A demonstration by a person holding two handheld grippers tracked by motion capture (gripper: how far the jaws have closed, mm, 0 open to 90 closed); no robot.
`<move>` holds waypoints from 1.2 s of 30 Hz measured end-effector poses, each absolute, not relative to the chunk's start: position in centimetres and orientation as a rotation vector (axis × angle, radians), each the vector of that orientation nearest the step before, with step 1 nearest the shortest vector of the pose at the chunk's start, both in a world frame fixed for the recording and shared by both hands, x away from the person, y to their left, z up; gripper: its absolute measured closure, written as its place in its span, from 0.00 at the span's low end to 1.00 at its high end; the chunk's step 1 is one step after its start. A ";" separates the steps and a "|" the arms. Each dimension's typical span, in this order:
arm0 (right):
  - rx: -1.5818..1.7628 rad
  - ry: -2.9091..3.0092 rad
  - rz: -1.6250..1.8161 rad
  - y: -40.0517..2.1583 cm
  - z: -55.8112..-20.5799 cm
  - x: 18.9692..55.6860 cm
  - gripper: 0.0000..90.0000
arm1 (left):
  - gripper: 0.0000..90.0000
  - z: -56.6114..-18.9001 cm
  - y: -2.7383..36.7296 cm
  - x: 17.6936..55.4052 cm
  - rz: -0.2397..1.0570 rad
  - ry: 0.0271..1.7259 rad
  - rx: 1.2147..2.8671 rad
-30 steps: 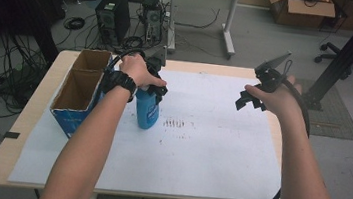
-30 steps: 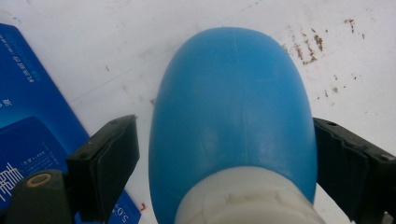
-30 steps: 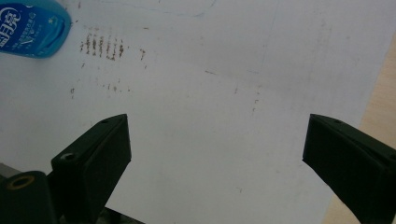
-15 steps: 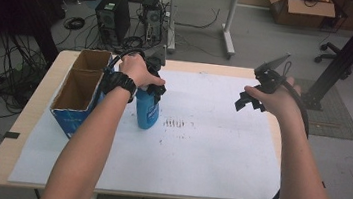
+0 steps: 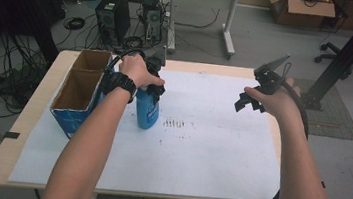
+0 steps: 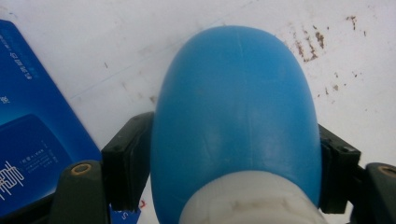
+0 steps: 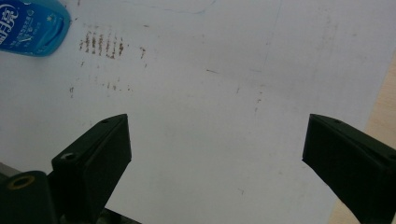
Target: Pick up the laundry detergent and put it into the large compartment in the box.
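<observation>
upright blue bottle (image 5: 146,110) beside the cardboard box (image 5: 79,90), clasped from above by just-closing left tongs (image 6: 233,177); right tongs (image 7: 215,154) held apart, well away.

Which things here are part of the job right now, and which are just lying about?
In use:
- blue bottle, upright on the paper
- left tool, jaws just closed against the bottle's sides
- open cardboard box, right beside the bottle

Lying about:
- right tool, open, held over bare paper
- white paper sheet with brown stains
- computer towers on the floor
</observation>
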State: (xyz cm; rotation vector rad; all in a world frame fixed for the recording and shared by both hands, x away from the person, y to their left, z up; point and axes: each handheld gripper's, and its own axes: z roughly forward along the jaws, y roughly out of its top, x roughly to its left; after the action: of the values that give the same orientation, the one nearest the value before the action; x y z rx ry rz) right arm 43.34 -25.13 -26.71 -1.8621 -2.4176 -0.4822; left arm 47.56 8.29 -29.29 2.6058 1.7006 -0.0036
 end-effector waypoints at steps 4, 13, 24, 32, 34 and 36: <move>-1.862 -2.416 -0.481 -25.2 -26.8 43.3 0.09 | 0.34 -29.3 8.3 47.6 -0.005 1.702 2.608; -1.864 -2.413 -0.487 -25.3 -26.9 43.3 0.09 | 0.41 -29.1 8.2 47.8 -0.027 1.711 2.599; -1.861 -2.419 -0.489 -25.3 -26.9 43.2 0.09 | 0.41 -29.1 8.2 47.8 -0.038 1.719 2.598; -1.857 -2.421 -0.499 -25.5 -26.8 43.1 0.09 | 0.41 -29.1 8.2 47.9 -0.045 1.729 2.598; -1.862 -2.422 -0.495 -25.6 -26.8 43.1 0.09 | 0.41 -29.1 8.2 47.9 -0.045 1.729 2.598; -1.860 -2.424 -0.495 -25.6 -26.8 43.1 0.09 | 0.41 -29.1 8.2 47.9 -0.045 1.728 2.598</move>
State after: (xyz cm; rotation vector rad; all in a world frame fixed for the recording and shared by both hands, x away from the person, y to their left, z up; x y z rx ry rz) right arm 43.11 -25.59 -26.82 -1.8595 -2.4243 -0.4945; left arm 47.89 8.21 -29.08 2.5978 1.7282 -0.0454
